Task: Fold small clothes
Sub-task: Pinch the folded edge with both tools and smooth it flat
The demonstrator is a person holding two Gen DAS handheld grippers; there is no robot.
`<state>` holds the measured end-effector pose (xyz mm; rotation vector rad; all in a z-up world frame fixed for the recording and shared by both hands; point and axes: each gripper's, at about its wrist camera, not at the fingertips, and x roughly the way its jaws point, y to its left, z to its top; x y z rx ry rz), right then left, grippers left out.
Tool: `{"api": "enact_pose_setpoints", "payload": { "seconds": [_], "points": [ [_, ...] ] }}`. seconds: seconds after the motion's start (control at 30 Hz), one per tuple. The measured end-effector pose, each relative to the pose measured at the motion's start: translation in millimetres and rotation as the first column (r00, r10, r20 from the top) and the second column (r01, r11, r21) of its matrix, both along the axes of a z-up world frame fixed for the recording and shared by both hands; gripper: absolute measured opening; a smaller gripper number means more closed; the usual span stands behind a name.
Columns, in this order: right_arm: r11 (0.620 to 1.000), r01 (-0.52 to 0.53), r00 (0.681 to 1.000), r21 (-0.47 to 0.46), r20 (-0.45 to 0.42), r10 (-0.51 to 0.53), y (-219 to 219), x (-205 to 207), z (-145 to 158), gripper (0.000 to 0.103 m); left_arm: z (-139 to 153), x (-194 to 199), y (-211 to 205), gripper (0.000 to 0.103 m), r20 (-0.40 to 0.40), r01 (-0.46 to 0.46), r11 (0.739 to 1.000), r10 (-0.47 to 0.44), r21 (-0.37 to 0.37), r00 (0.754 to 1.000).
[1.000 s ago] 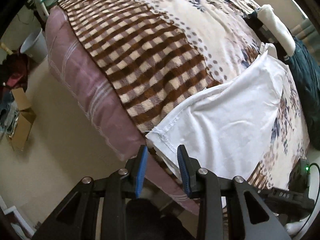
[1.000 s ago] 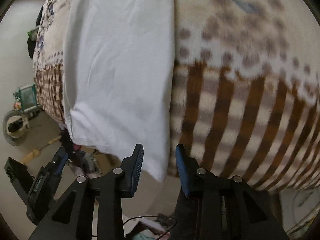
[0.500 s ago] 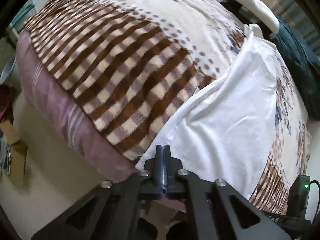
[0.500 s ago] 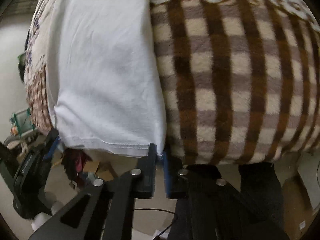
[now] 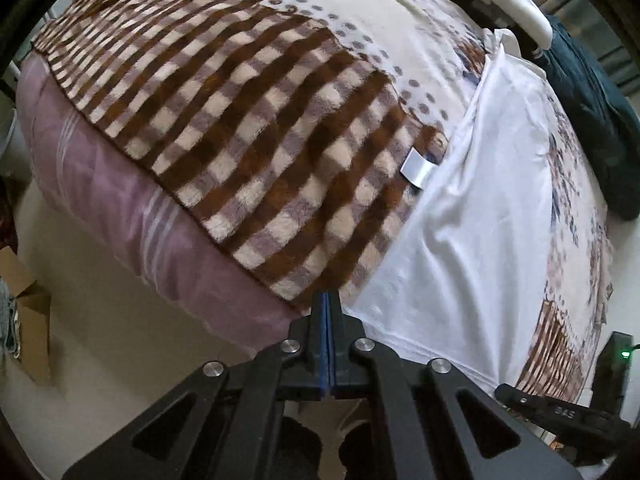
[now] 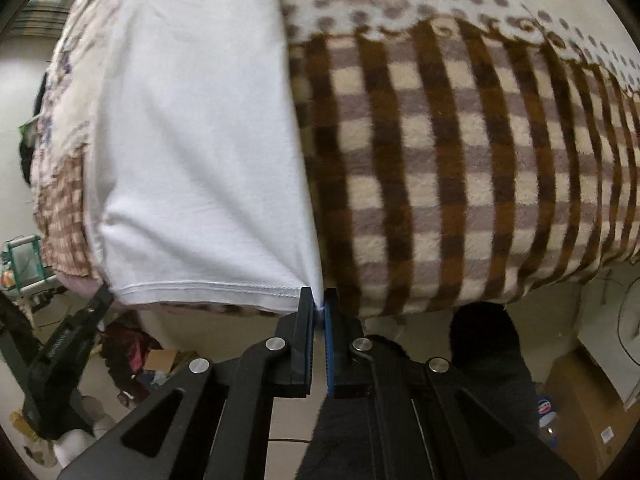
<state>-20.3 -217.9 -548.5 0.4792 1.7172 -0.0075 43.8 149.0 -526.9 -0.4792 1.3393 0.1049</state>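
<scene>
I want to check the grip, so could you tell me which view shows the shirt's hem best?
The right wrist view: the stitched hem runs sharply to the right gripper, shut on its corner. The left wrist view shows only a short stretch beside the left gripper.

The left gripper's [image 5: 329,300] closed tips hid whether they pinched the white shirt's [image 5: 472,216] corner; the blanket [image 6: 460,152] looked blurred.

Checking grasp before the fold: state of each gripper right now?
Left gripper: shut at a hem corner of the white garment; cloth between the pads not visible.
Right gripper: shut on the garment's other hem corner.
</scene>
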Motion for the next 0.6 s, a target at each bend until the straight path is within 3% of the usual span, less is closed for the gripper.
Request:
{"api": "enact_pose_setpoints", "payload": {
  "seconds": [0.07, 0.17, 0.23, 0.3, 0.37, 0.4, 0.53, 0.57, 0.6],
  "points": [
    [1.0, 0.004, 1.0, 0.002, -0.009, -0.004, -3, 1, -1, 0.004, 5, 0, 0, 0.0, 0.012, 0.013, 1.0, -0.013, 0.006, 1.0],
    [0.997, -0.022, 0.998, 0.067, -0.052, 0.026, -1, 6, -1, 0.005, 14, 1, 5, 0.001, 0.039, 0.025, 0.998, -0.023, -0.051, 0.999],
    [0.992, 0.021, 0.998, 0.128, -0.064, -0.013, -8, 5, 4, 0.022, 20, 4, 6, 0.005, 0.053, 0.02, 0.997, -0.016, -0.071, 0.998],
    [0.987, 0.058, 0.998, 0.149, -0.047, -0.051, -19, 5, 14, 0.044, 21, 11, 8, 0.02, 0.065, 0.016, 0.994, -0.009, -0.107, 0.998],
    [0.981, 0.092, 0.996, 0.172, -0.004, -0.093, -28, 6, 21, 0.047, 19, 21, 7, 0.036, 0.082, 0.018, 0.991, -0.007, -0.135, 0.997],
    [0.978, 0.111, 0.994, 0.175, 0.004, -0.114, -33, 6, 22, 0.047, 16, 26, 3, 0.04, 0.092, 0.032, 0.989, -0.019, -0.147, 0.996],
    [0.956, 0.182, 0.983, 0.228, -0.02, -0.182, -45, 12, 2, 0.047, -7, 50, -20, 0.039, 0.057, 0.131, 0.979, -0.124, -0.159, 0.991],
    [0.954, 0.186, 0.982, 0.234, -0.027, -0.185, -48, 12, -5, 0.047, -11, 52, -27, 0.03, 0.042, 0.151, 0.978, -0.146, -0.147, 0.988],
    [0.948, 0.197, 0.98, 0.249, -0.035, -0.195, -48, 12, -9, 0.047, -10, 50, -29, 0.002, 0.048, 0.16, 0.977, -0.154, -0.139, 0.987]
  ]
}}
